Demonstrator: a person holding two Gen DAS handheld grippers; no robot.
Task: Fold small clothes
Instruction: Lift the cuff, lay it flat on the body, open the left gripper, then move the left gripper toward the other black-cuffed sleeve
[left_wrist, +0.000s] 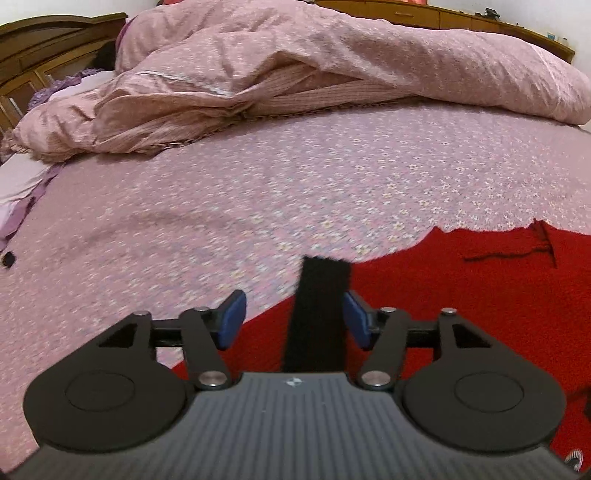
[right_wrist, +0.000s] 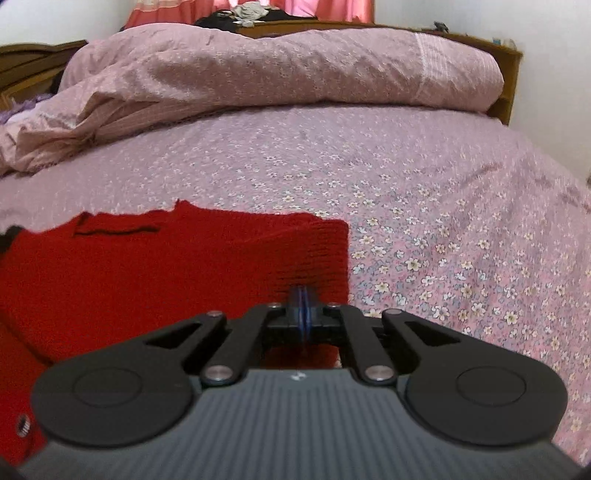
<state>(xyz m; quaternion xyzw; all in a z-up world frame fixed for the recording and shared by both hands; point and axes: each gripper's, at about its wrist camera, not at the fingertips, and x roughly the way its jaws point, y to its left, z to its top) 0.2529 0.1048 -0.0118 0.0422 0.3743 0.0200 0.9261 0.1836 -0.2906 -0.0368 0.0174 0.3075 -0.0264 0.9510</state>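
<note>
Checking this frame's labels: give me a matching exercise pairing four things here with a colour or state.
Things:
1. left gripper
2. right gripper
3. knitted garment
4. quilt

Colour or state:
A. red, lying on the floral bedsheet
B. jaws apart, a black strap between them, not pressed
C. pink, bunched up at the far side of the bed
D. shut at the garment's edge

Pairs: 1-B, 2-D, 3-A, 4-C
</note>
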